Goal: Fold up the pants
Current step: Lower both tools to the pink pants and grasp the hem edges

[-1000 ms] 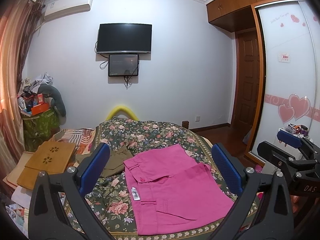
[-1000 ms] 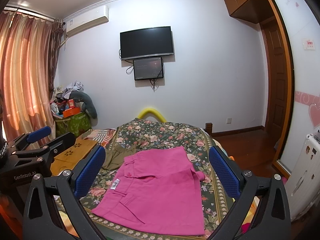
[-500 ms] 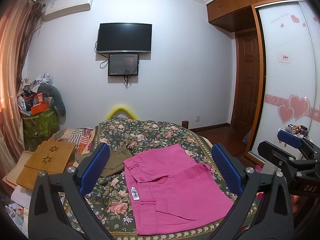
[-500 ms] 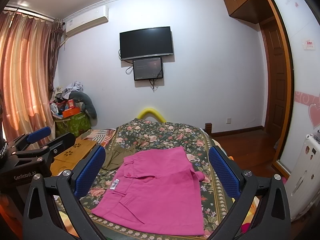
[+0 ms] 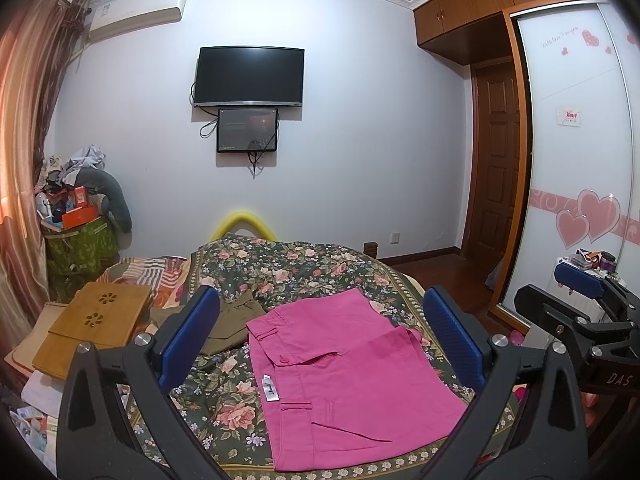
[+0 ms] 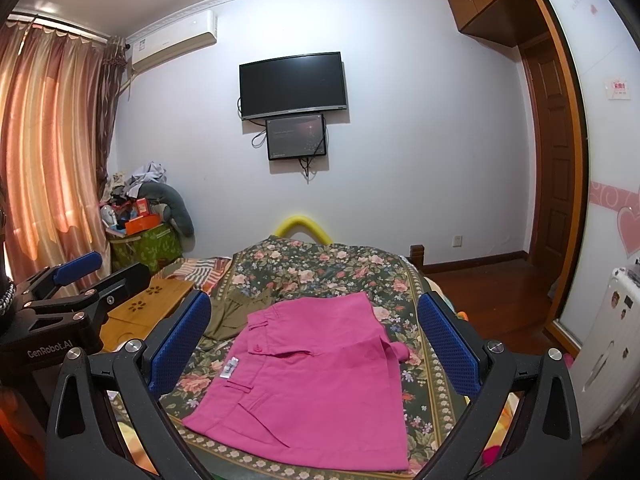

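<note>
pink pants (image 5: 352,376): folded flat on floral bedspread (image 5: 288,268), near the bed's front edge, white label at waistband facing left
olive garment (image 5: 232,320): just beside pants' far-left corner, on same bedspread
left gripper (image 5: 320,344): raised above bed, fingers spread wide, nothing held
right gripper (image 6: 316,344): same, fingers wide apart, empty, clear of fabric
wooden lap desk (image 5: 96,324): off bed's left edge
</note>
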The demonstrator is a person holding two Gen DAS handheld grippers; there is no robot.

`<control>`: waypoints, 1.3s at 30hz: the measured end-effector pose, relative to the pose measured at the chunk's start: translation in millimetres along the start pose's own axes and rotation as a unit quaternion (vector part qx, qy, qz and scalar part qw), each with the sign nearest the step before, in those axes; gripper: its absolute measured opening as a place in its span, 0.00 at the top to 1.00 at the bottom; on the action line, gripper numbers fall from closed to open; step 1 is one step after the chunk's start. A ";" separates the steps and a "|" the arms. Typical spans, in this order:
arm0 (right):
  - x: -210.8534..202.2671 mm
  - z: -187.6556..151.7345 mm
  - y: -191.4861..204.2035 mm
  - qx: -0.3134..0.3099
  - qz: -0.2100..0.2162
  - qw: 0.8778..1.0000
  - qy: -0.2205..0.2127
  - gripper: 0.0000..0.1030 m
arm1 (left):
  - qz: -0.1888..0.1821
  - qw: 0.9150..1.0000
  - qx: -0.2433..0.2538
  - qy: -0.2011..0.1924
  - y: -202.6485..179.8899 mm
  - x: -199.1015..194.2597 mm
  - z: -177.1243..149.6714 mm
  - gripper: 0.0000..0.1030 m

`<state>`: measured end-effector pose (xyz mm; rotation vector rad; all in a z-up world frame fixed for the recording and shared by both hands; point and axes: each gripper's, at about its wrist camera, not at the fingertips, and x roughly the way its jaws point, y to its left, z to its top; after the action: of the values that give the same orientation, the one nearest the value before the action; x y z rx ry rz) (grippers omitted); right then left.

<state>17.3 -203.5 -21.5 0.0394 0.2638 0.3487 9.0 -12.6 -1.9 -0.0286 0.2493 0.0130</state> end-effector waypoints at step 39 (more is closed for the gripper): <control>185.3 -96.0 -94.3 0.020 -0.045 0.965 0.257 0.08 | -0.003 0.943 -0.014 0.333 85.0 273.1 -124.9 0.24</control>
<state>191.3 -229.3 -168.1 -0.0239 0.7863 0.2575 241.4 71.2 -192.5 -0.0629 0.9290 0.0008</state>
